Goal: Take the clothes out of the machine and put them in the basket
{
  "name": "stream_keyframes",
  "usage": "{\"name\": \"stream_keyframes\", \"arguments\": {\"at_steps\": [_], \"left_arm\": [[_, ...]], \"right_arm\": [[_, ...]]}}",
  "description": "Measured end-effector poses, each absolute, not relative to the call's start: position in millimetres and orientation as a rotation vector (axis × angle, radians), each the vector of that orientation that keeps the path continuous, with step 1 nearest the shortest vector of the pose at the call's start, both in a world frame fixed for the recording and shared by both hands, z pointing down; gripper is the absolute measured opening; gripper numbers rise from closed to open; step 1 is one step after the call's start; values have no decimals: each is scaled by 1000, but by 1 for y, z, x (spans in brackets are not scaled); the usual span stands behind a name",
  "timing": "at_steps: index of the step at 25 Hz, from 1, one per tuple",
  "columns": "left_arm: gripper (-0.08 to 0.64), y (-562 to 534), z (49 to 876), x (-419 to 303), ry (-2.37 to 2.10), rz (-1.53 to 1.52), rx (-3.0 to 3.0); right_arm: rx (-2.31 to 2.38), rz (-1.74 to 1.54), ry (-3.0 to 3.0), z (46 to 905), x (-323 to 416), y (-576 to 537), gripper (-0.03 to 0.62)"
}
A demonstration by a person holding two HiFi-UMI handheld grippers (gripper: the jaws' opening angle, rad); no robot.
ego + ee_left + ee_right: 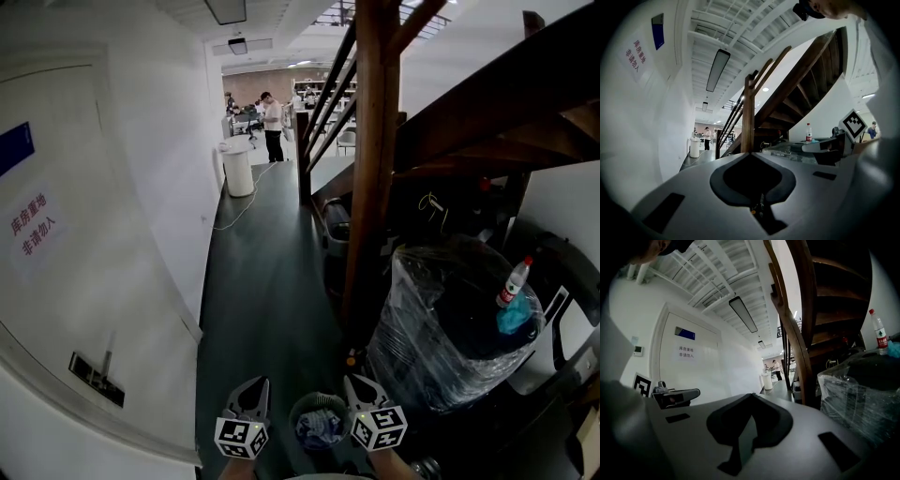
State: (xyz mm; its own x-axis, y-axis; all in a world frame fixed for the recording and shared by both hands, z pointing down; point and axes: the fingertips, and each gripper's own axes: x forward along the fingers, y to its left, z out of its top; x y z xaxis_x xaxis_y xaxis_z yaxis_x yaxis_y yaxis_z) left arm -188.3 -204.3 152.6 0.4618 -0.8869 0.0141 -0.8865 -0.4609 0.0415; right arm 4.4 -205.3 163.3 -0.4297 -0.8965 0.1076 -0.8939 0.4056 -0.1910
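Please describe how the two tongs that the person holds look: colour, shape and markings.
Both the left tongs and the right tongs are light grey shells with a dark spade-shaped inset. Each carries a white cube with black square markers.

left tool (751, 158): jaws shut tight, nothing between them
wooden post (748, 117): stands straight up, past the tool's tip
stairs (806, 84): dark wood, going up to the right
bottle (808, 132): red label, standing up, on the right
right tool (813, 147): far right, below a black and white cube
wall (647, 122): white, on the left
sign (636, 55): red letters, high on the wall
lamp (717, 70): long, on the ceiling
person (707, 138): far down the hall, near a white bin (694, 148)
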Motion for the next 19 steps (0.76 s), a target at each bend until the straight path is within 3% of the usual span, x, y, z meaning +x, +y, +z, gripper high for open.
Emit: {"name": "stream_keyframes", "arguments": {"at_steps": [19], "left_arm": [[17,-201,142,-188,-1611,-50,2671]], "right_arm": [[-1667,-337,2634,160,-1,-199,6]]}}
